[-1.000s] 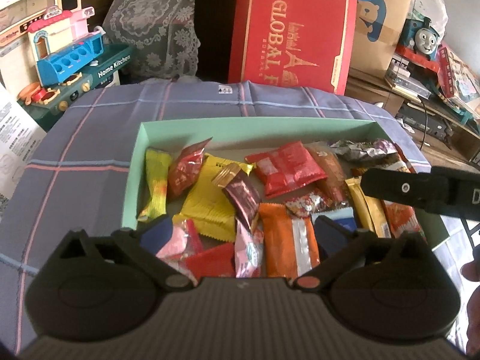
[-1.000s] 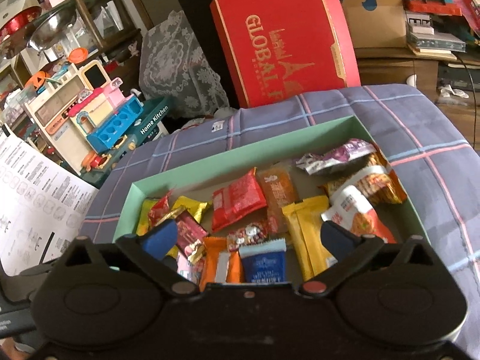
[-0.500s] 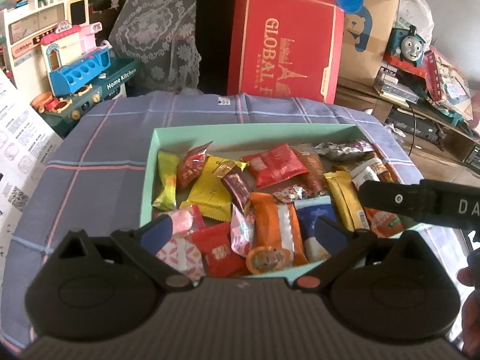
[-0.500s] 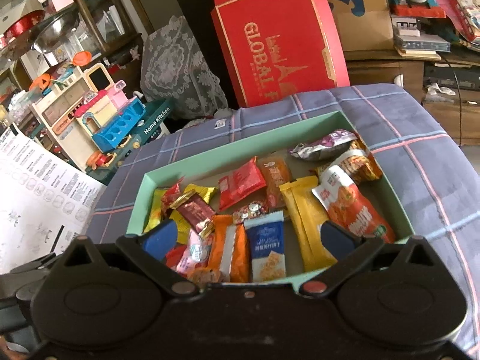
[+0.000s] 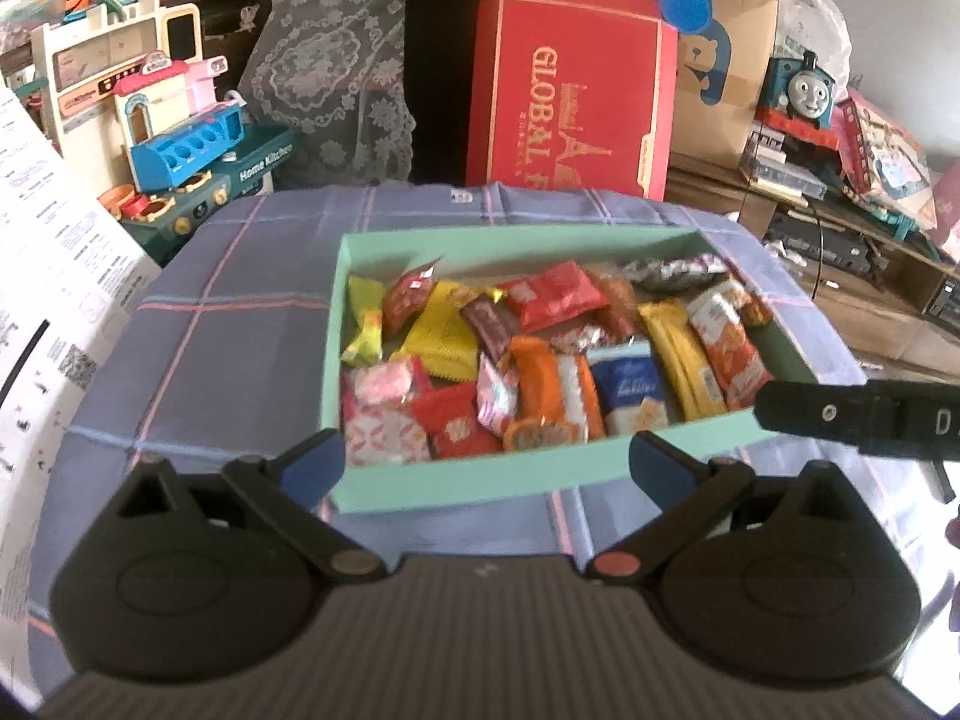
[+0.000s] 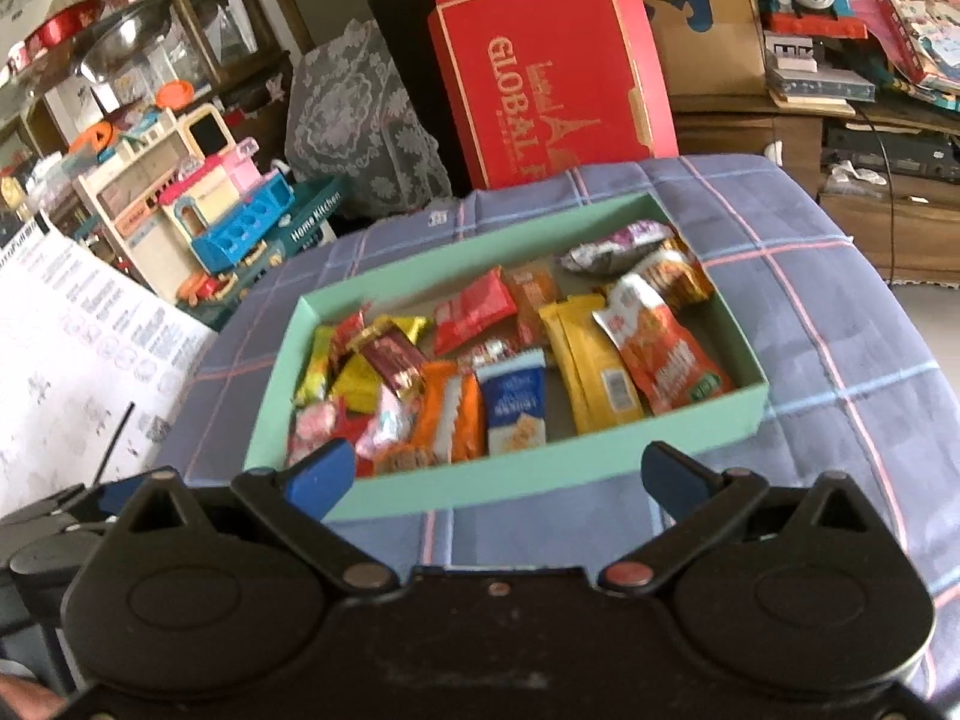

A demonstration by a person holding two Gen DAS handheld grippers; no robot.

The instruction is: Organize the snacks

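I hold my left gripper (image 5: pixel 486 468) and right gripper (image 6: pixel 498 477) level, just short of the snack box (image 5: pixel 480 489). Both gape wide, empty.

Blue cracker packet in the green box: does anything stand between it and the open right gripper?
Only the near wall of the green box lies between the right gripper and the blue cracker packet. Nothing covers the packet from above; the orange packet lies beside it.

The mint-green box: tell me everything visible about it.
The mint-green box is a shallow, open, rectangular tray, seemingly cardboard, with a duller inner floor. It sits flat on the plaid cloth, filled with a jumble of wrapped snacks. Both tongs, left and right, hover open before its near wall, not touching it.
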